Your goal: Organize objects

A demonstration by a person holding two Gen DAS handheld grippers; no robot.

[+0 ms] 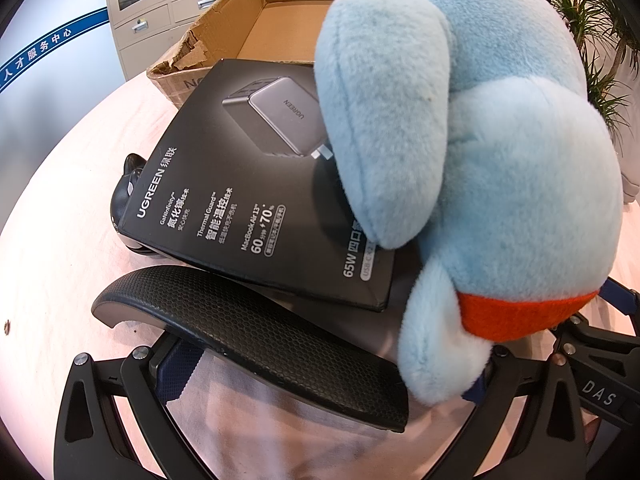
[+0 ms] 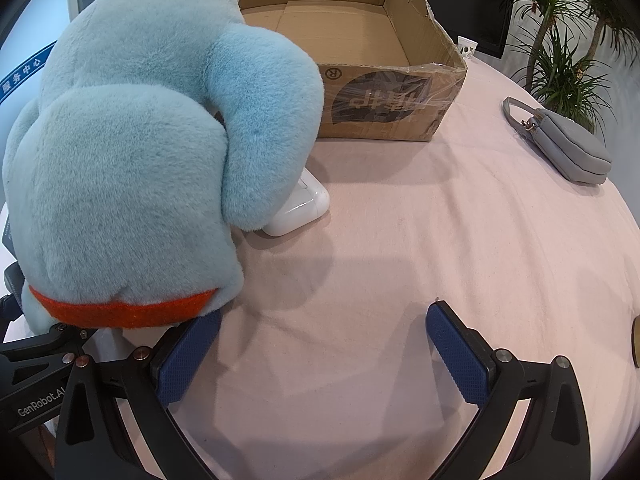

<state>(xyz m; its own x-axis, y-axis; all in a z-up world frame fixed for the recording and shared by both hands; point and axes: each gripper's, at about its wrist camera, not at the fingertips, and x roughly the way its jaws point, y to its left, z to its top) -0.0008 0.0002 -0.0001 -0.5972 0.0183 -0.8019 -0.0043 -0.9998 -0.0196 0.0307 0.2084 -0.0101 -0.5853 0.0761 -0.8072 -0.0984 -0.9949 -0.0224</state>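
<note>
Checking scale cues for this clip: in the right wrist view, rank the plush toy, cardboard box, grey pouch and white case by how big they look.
1. Blue plush toy, though it is nearest the lens, so inflated.
2. Cardboard box, probably larger in reality.
3. Grey pouch.
4. White case, partly hidden under the plush.

plush toy [image 1: 500, 152] hides left gripper's right finger and much of the charger box [image 1: 248, 184] | white case [image 2: 304, 208] half under it (lid unseen) | round brown object [image 2: 636, 340] cut by edge

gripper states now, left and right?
Left gripper: shut on the blue plush toy.
Right gripper: open, holding nothing.
</note>
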